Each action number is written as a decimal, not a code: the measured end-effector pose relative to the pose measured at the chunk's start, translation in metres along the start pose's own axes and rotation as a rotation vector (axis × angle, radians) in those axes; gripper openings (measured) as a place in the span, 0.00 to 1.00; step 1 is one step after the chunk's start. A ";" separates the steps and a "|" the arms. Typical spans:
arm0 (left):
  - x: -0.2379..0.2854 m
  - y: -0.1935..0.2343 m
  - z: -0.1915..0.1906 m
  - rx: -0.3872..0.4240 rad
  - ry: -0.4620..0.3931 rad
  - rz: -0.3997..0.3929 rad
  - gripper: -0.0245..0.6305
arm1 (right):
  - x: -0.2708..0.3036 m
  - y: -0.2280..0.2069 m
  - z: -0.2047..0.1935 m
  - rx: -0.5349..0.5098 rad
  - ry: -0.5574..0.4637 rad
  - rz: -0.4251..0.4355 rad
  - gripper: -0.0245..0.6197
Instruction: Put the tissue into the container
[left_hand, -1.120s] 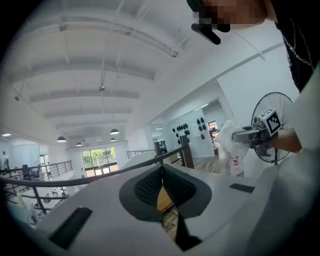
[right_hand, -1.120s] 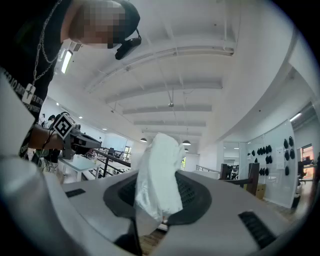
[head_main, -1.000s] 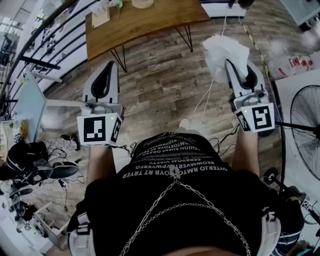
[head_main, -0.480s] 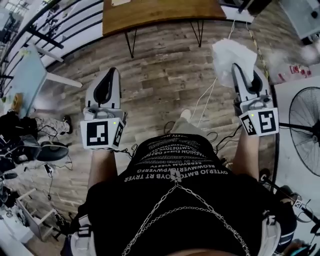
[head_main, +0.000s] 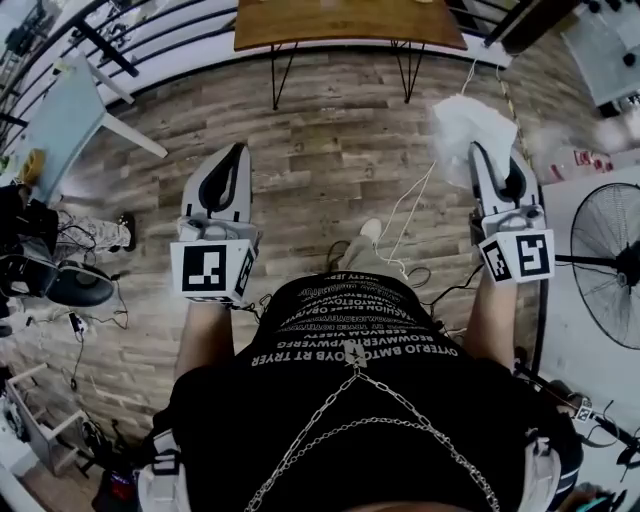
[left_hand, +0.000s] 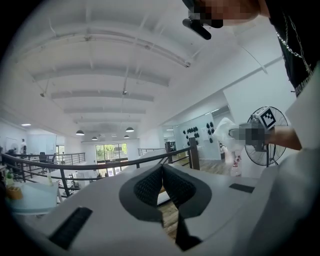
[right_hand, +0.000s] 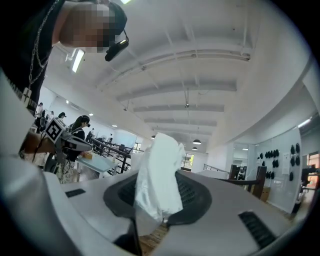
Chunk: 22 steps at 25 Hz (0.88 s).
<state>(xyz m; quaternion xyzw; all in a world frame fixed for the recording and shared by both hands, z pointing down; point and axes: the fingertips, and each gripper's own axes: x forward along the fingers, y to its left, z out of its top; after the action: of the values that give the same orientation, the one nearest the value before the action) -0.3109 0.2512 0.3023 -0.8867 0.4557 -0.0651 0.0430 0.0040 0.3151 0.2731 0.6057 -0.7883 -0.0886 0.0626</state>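
A crumpled white tissue (head_main: 465, 125) sticks out of my right gripper (head_main: 482, 152), held level above the wooden floor at the right of the head view. In the right gripper view the tissue (right_hand: 160, 170) stands up between the dark pads, and the right gripper (right_hand: 159, 197) is shut on it. My left gripper (head_main: 237, 150) is held level at the left, and its pads (left_hand: 150, 185) meet with nothing between them. From the left gripper view the tissue (left_hand: 223, 131) shows far off to the right. I see no container in any view.
A wooden table (head_main: 350, 22) on hairpin legs stands ahead at the top edge. A standing fan (head_main: 605, 265) is at the right, a pale blue table (head_main: 60, 120) and a black railing (head_main: 150, 45) at the left. White cables (head_main: 400, 215) trail on the floor.
Both grippers have travelled over the floor with the person. The wooden table has slid right and toward the top edge. The tissue stays in the right gripper.
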 end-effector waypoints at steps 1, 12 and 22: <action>-0.006 0.002 0.000 -0.003 -0.005 0.003 0.08 | -0.004 0.004 0.004 -0.019 0.004 -0.008 0.23; -0.036 0.015 0.010 -0.027 -0.045 -0.012 0.08 | -0.018 0.034 0.031 -0.051 0.011 -0.018 0.23; 0.000 0.010 0.005 -0.010 -0.033 -0.010 0.08 | 0.014 0.010 0.020 0.018 -0.024 0.002 0.23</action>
<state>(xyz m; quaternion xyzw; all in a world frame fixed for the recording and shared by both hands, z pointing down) -0.3185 0.2454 0.2960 -0.8902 0.4508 -0.0483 0.0456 -0.0133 0.3052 0.2558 0.6042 -0.7905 -0.0886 0.0480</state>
